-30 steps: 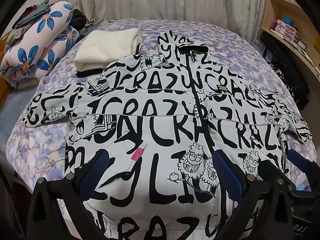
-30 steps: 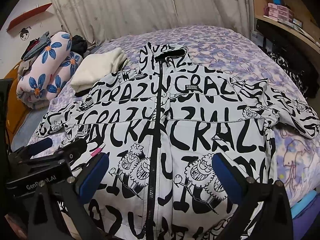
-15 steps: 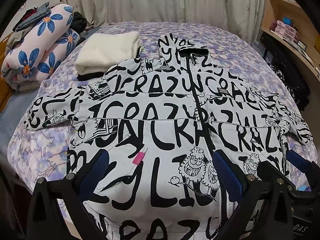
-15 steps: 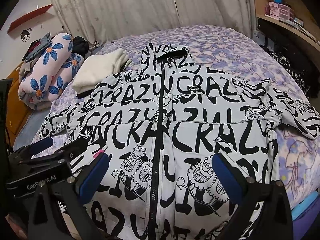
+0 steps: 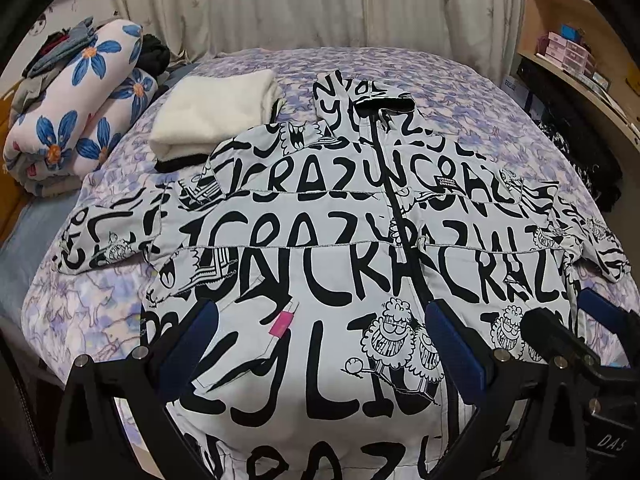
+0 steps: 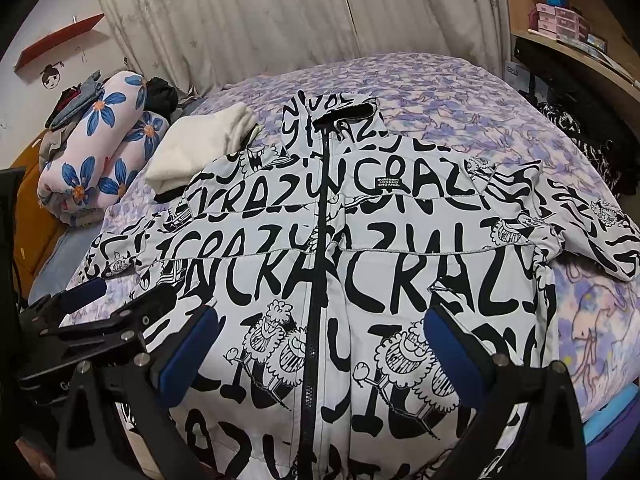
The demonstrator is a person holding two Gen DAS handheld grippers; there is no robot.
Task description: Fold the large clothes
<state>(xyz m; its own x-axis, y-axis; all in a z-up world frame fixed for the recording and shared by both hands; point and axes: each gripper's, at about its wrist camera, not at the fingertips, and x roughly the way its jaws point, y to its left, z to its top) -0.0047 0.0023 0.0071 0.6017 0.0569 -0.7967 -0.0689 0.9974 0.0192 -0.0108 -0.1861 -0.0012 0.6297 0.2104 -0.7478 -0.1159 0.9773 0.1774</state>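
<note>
Jacket (image 5: pixel 320 248) laid flat, front up, on bed (image 5: pixel 460 92), zip closed. Long axis runs from near edge of bed toward curtain (image 5: pixel 320 4); collar (image 5: pixel 360 96) at far end, hem nearest the cameras and hanging over the near edge. Zip (image 6: pixel 320 264) a black line down the middle, roughly along that axis. Left sleeve (image 5: pixel 108 236) spread out sideways onto the bedspread; right sleeve (image 6: pixel 592 232) spread toward the opposite side. White fabric printed with black lettering and cartoon figures; small pink tag (image 5: pixel 281 323) on the left front panel; small black label (image 6: pixel 389 182) on the right chest.

Left gripper (image 5: pixel 320 344) above the lower left front panel, blue-padded fingers (image 5: pixel 192 340) set wide apart, nothing between them. Right gripper (image 6: pixel 320 352) above the lower front astride the zip line, fingers (image 6: pixel 456 352) likewise spread wide and empty. Contact with the cloth cannot be told in either view.

Folded white garment (image 5: pixel 216 116) on the bed just beside the jacket's left shoulder, corner touching or slightly under it. Rolled flowered quilt (image 5: pixel 76 108) at the far left edge of the bed, with crumpled clothes (image 5: pixel 60 48) on top. Shelf (image 5: pixel 576 64) along the right wall holding small pink boxes (image 5: pixel 564 50).
</note>
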